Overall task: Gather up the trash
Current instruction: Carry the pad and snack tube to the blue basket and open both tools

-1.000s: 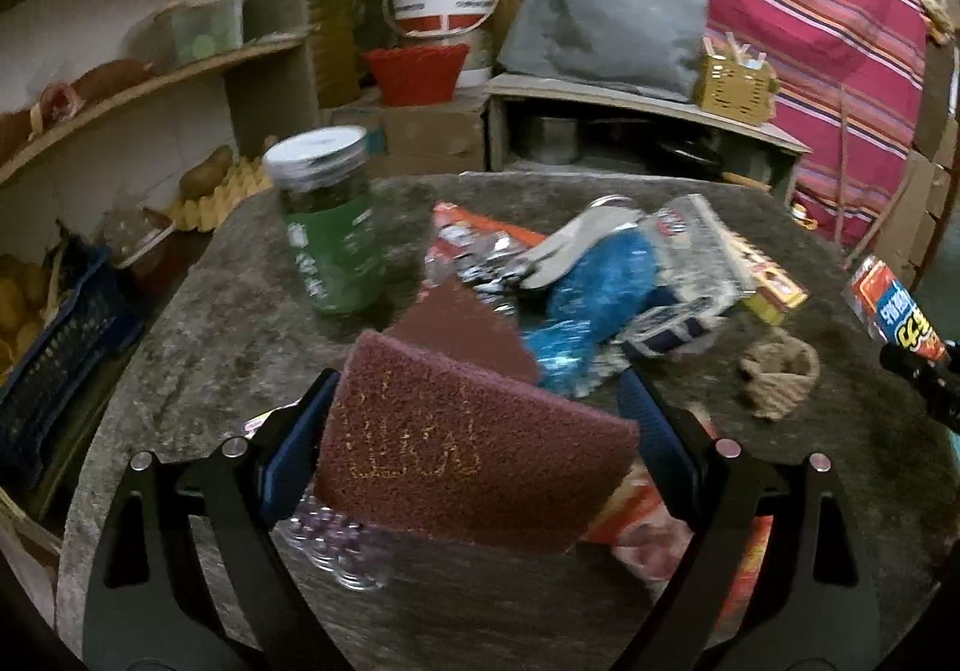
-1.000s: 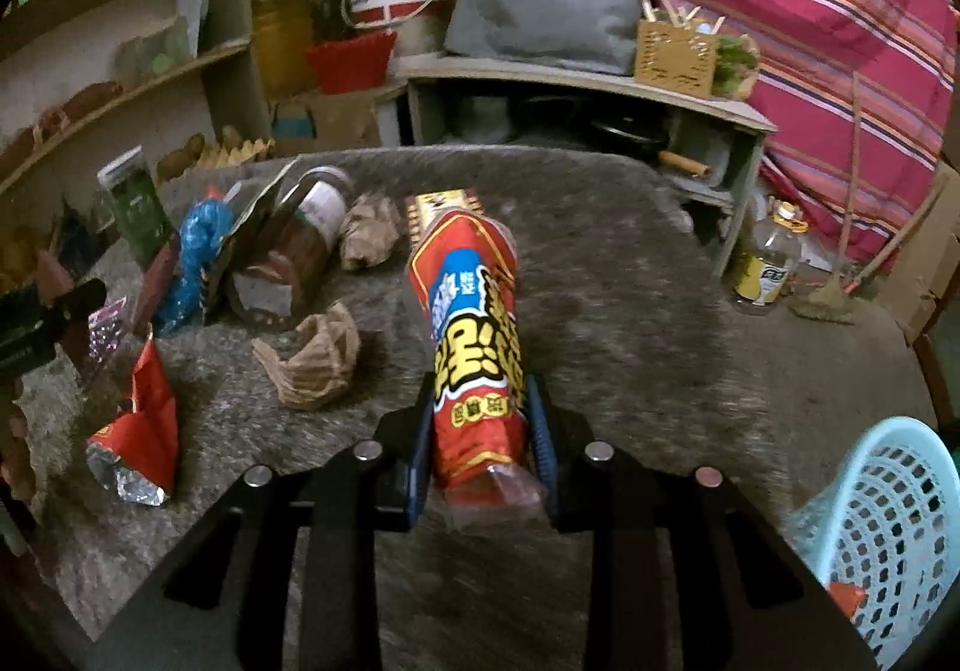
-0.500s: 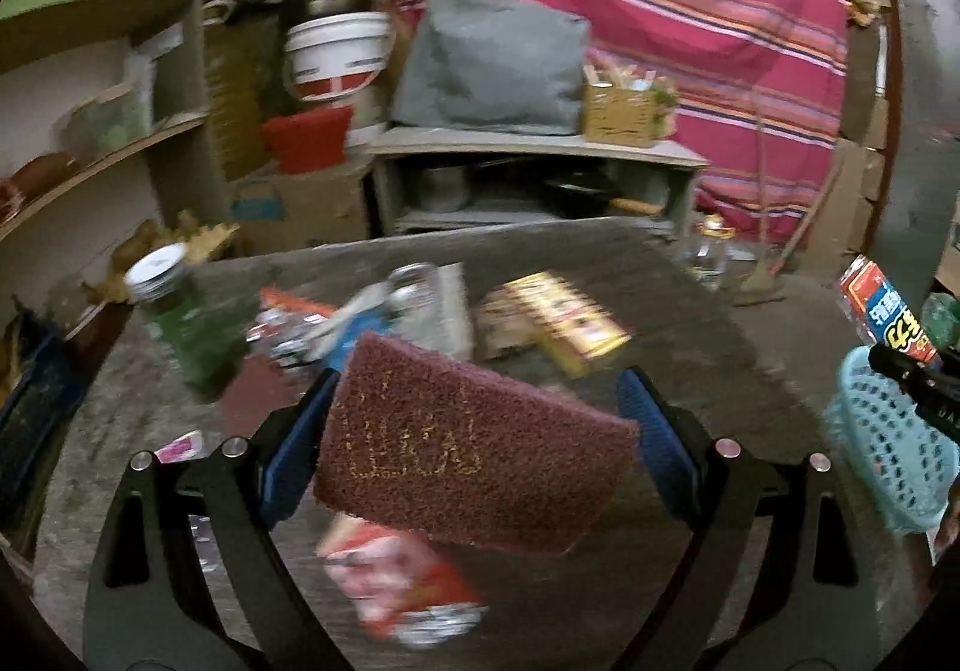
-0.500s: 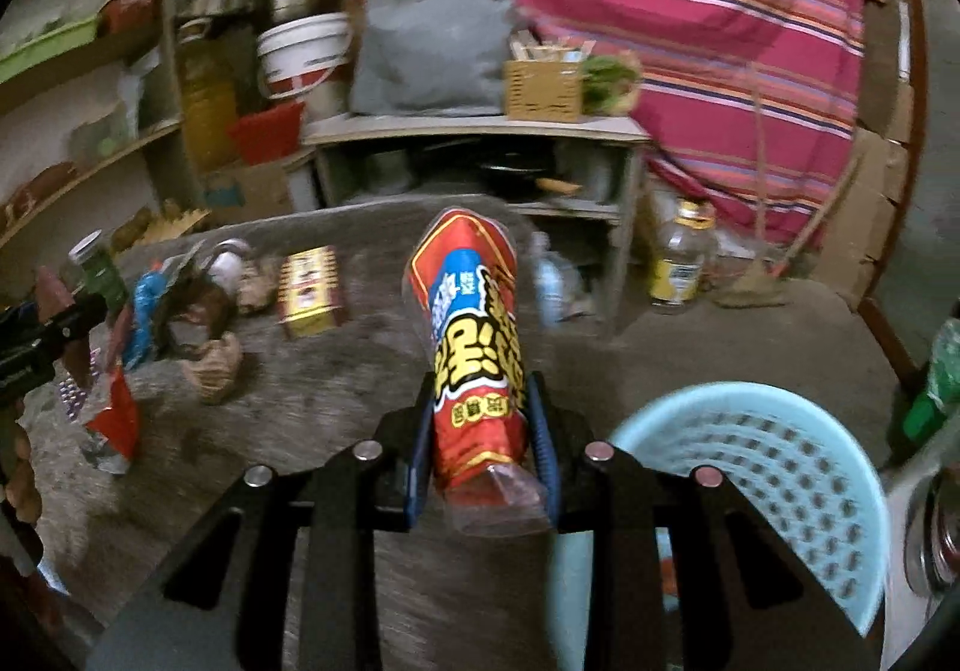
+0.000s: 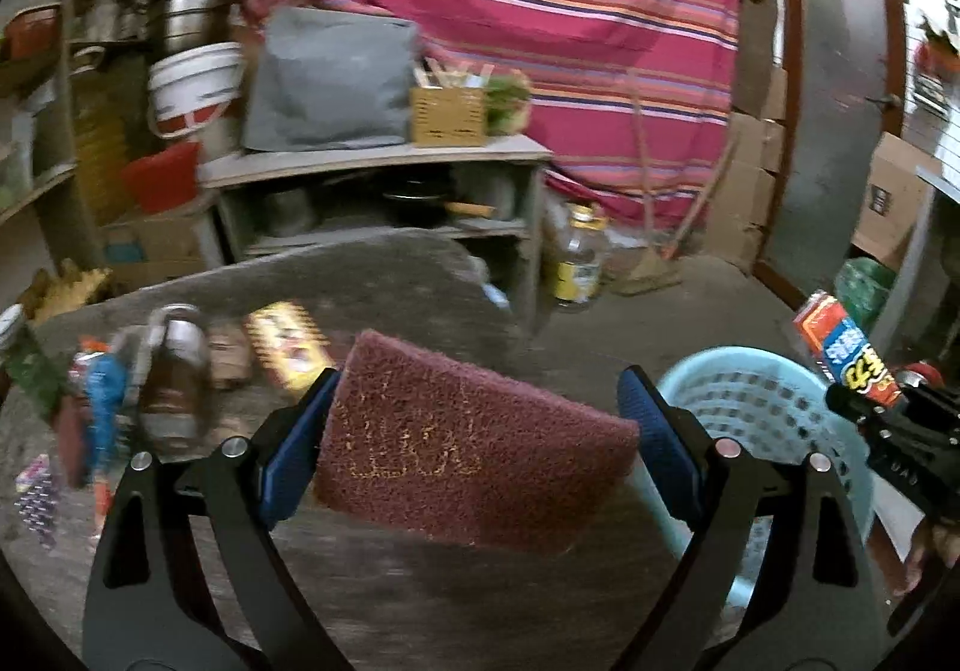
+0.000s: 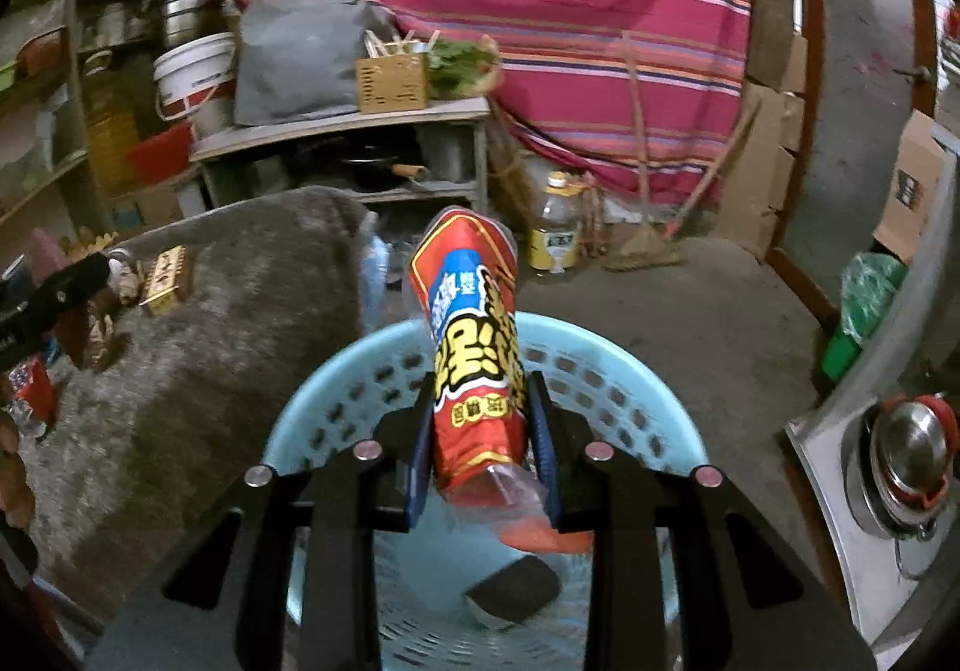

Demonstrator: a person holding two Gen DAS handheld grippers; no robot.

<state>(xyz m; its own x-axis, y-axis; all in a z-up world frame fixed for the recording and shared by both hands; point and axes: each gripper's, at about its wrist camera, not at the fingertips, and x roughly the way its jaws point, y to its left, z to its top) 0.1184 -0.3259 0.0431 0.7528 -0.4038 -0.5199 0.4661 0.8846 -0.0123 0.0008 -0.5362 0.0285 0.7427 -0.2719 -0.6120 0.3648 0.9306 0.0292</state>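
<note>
the left tool (image 5: 477, 413) stands wide with a flat maroon rectangular scouring pad (image 5: 468, 449) clamped edge to edge between its blue pads, the pad tilted so that its right corner sits lower. below and behind it lies the grey mottled stone surface (image 5: 384, 275), and on the far left of that surface sit a lying brown glass jar (image 5: 174, 377), a crumpled blue wrapper (image 5: 102, 395), a small yellow-and-red printed box (image 5: 288, 347) and other blurred scraps. just right of the left tool, off the edge of the surface, stands a pale blue perforated plastic basket (image 5: 750, 407). the right tool (image 6: 480, 431) is narrow and grips a red, blue and yellow printed snack wrapper (image 6: 474, 347) around its lower part, the wrapper standing up and leaning slightly left, its clear crumpled end poking out near the camera. in the right wrist view this tool hangs directly over the basket (image 6: 600, 365), whose floor holds a dark flat piece (image 6: 513, 590) and an orange-red scrap (image 6: 543, 539). the same wrapper (image 5: 846, 347) and the right tool show at the right edge of the left wrist view, just past the basket. far off are a grey shelf unit (image 6: 336, 125), a white plastic bucket (image 6: 192, 71), a grey cushion (image 6: 300, 59) and a red striped cloth (image 6: 540, 11) hanging behind; a yellow-labelled plastic bottle (image 6: 555, 233) stands on the floor.
</note>
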